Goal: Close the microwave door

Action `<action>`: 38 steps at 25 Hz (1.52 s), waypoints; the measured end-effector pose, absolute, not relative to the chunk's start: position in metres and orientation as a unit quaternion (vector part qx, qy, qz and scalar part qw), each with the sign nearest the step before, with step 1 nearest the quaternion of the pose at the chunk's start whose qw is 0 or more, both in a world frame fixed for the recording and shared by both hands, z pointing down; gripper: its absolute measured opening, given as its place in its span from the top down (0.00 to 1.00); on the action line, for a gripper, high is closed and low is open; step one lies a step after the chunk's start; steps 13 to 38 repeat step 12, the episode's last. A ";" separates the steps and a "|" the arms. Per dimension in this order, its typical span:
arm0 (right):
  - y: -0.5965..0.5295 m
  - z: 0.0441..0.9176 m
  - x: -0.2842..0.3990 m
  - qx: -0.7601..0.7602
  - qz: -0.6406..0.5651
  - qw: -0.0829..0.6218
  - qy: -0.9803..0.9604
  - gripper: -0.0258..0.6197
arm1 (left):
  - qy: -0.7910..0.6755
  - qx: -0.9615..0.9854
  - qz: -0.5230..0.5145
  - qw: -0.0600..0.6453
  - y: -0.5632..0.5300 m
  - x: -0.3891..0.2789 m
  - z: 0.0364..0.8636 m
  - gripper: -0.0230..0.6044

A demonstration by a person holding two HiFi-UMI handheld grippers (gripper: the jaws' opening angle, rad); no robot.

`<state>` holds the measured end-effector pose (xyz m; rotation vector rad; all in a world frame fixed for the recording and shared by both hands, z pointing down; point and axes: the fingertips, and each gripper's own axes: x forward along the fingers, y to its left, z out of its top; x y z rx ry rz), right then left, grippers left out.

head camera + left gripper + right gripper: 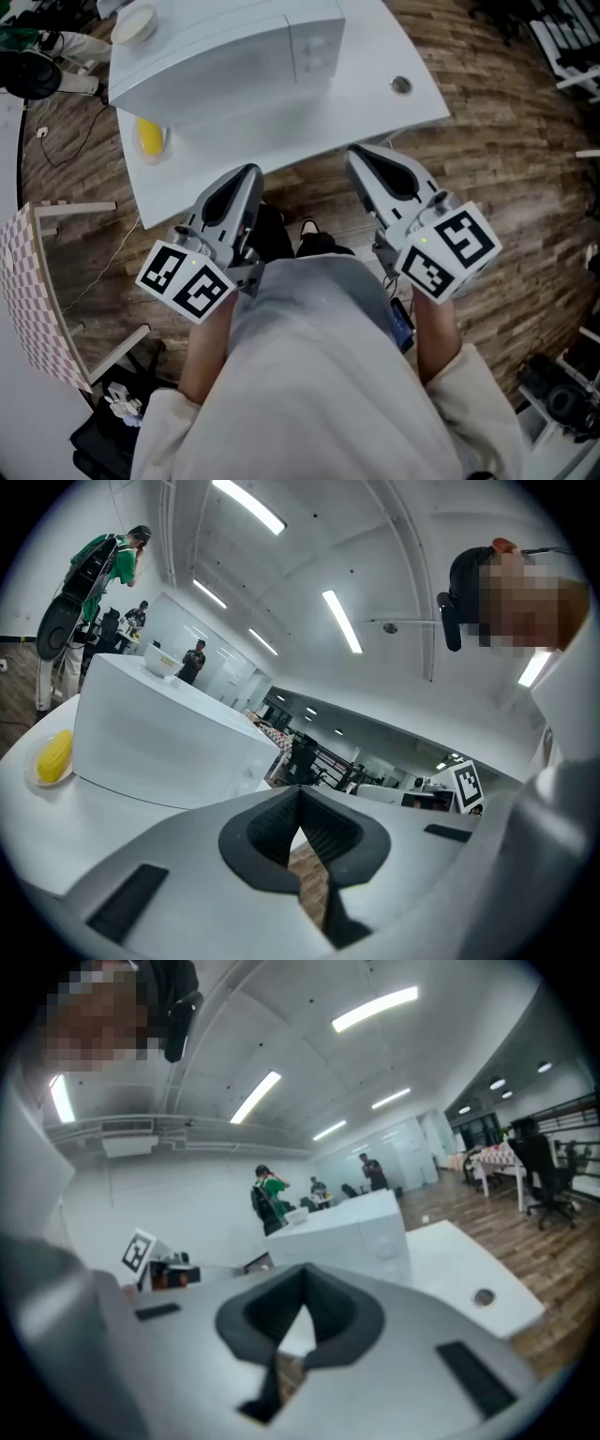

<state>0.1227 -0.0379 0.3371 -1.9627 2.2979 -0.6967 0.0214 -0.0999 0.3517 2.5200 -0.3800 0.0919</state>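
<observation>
- The white rectangular table (pixel 420 105) fills the top of the head view, standing on a wood-patterned floor; its near edge lies just beyond both grippers
- The boxy white microwave oven (pixel 225 56) sits toward the far left part of that table, its front turned to the person; the door looks flush with the body and no gap or swung-out panel shows in any view, so I judge it already shut
- The left grey hand-held gripper (pixel 249 174) is held low by the person's body, short of the table edge and well apart from the microwave; its jaws are brought together at the tips with nothing between them
- The right grey hand-held gripper (pixel 360 156) is held likewise beside it, jaws also pressed tip to tip and empty
- A small pale round bowl (pixel 134 23) rests on the microwave's top near its left end
- A yellow cob-shaped item on a little white plate (pixel 150 137) lies on the table just left of the microwave
- A small round metal grommet (pixel 400 85) is set in the table to the right
- As for progress: closing seems done, with neither gripper touching the door; at most a check that it has latched would be left
</observation>
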 end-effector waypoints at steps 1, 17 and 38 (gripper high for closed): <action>-0.039 0.337 0.122 -0.632 -0.224 0.020 0.742 0.93 | -0.143 0.945 0.034 0.291 -0.101 0.021 0.351 0.94; -0.041 0.335 0.115 -0.613 -0.228 0.027 0.756 0.93 | -0.148 0.944 0.033 0.293 -0.100 0.026 0.352 0.94; -0.041 0.335 0.115 -0.613 -0.228 0.027 0.756 0.93 | -0.148 0.944 0.033 0.293 -0.100 0.026 0.352 0.94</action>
